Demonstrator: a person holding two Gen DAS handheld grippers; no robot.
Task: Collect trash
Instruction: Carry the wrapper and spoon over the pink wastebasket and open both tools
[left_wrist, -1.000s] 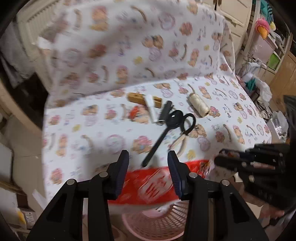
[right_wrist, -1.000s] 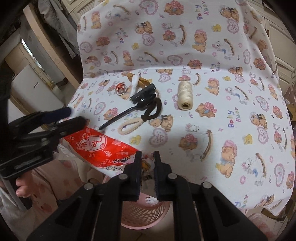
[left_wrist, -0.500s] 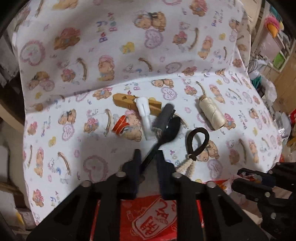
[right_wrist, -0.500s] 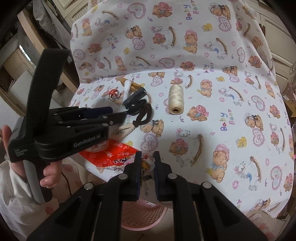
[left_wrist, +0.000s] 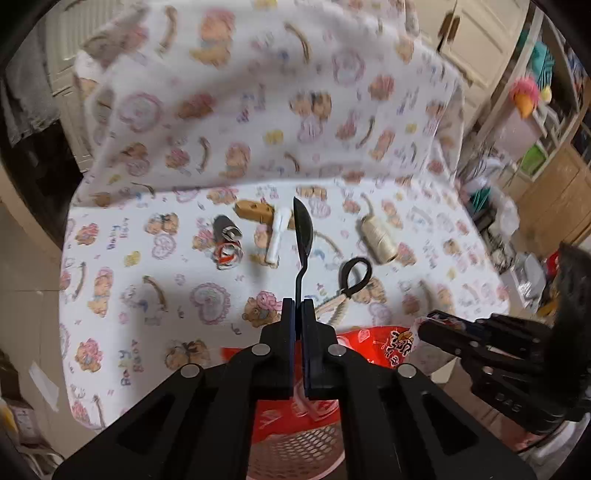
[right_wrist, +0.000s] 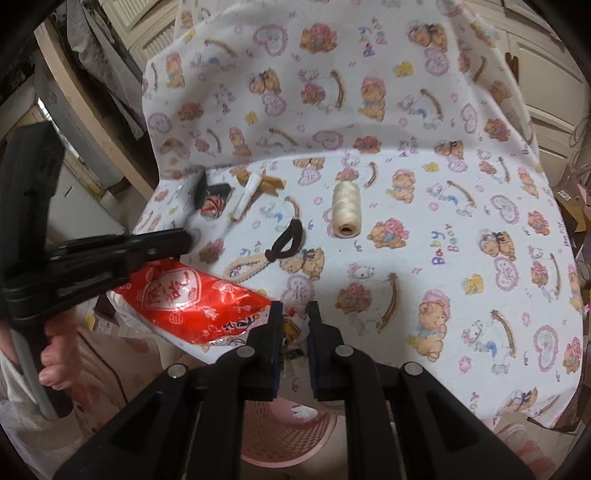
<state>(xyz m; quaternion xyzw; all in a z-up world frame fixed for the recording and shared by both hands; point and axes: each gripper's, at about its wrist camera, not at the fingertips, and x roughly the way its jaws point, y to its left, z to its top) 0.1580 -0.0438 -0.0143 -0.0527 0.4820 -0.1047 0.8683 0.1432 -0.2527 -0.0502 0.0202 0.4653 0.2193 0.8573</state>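
1. My left gripper is clamped tight on the thin handle of a black plastic spoon. The spoon stands edge-on above the cloth, its bowl pointing away from me.
2. Below it lies a table under a white cloth printed with teddy bears and hearts.
3. From left to right on the cloth: a crushed red and silver can, a tan wooden piece, a white tube resting against it, a black hair tie on a beige cord, and a spool of cream thread.
4. A red snack bag hangs over the near edge of the table, just in front of my two grippers.
5. My right gripper pinches the white end of that bag, its fingers nearly together on the crumpled foil.
6. A pink mesh basket sits on the floor below the bag, partly hidden by my fingers.
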